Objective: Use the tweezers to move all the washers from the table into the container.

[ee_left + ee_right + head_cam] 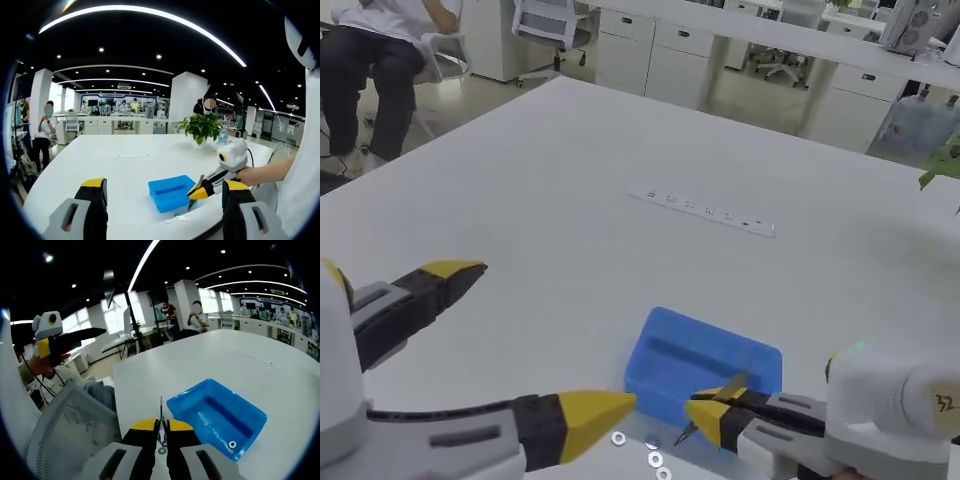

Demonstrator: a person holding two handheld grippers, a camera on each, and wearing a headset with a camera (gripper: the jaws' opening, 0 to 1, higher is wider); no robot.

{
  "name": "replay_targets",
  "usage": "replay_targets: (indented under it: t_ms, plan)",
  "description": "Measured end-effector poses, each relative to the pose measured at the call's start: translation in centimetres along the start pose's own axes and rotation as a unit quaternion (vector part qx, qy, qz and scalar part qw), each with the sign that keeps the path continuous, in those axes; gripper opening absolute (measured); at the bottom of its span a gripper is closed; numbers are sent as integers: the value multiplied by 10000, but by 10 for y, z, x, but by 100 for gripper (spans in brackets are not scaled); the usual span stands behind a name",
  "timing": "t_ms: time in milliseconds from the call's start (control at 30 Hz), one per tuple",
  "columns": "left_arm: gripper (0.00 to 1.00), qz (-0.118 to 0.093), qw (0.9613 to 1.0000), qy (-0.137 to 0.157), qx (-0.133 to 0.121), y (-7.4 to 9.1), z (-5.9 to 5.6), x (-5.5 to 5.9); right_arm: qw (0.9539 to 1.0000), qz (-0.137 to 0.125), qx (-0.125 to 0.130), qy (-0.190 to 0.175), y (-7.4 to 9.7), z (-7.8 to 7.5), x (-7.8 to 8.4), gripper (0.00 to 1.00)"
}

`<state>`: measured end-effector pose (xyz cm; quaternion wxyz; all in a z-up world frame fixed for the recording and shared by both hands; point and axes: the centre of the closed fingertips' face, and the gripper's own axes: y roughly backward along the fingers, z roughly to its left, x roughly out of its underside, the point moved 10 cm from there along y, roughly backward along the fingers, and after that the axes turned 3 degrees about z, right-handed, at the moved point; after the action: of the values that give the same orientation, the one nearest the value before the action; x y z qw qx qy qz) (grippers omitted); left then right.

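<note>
A blue container (705, 358) sits near the front edge of the white table (570, 180). Three washers (655, 459) lie on the table just in front of it. My right gripper (708, 410) is shut on thin metal tweezers (687, 433), whose tips point down close to the washers. In the right gripper view the tweezers (161, 410) stick out of the closed jaws beside the container (217, 412), and one washer (232, 444) lies inside it. My left gripper (545, 338) hangs open and empty to the left of the container (172, 192).
A white power strip (700, 212) lies at mid-table. A person sits on a chair (380, 50) beyond the far left corner. A potted plant (202, 127) stands at the table's far side. A mesh office chair (70, 425) is close to the near table edge.
</note>
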<state>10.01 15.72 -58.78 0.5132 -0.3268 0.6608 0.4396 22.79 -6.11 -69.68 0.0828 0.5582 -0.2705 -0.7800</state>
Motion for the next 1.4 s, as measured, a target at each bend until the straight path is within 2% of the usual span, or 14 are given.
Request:
replay_targets:
  t_ms: [233,300,500,633,1233,1400]
  plan:
    - [97,14,10000,5,0,1,2,0,9994,185,-212,-185,-15,0,14,3]
    - [97,20,10000,7,-11,1,2,1,9993,277,-209,-130,-16,1,16,3]
    - [97,10,10000,17,-50,3,4,2,9992,306,-237,-135,-18,0,18,3]
    - [97,40,10000,14,-58,4,5,2,9989,436,-161,93,-20,2,20,3]
    - [97,59,10000,-23,-64,8,4,2,9975,533,-297,347,-21,9,19,3]
    - [97,87,9999,-51,-55,8,4,2,9955,639,-273,639,-22,12,18,3]
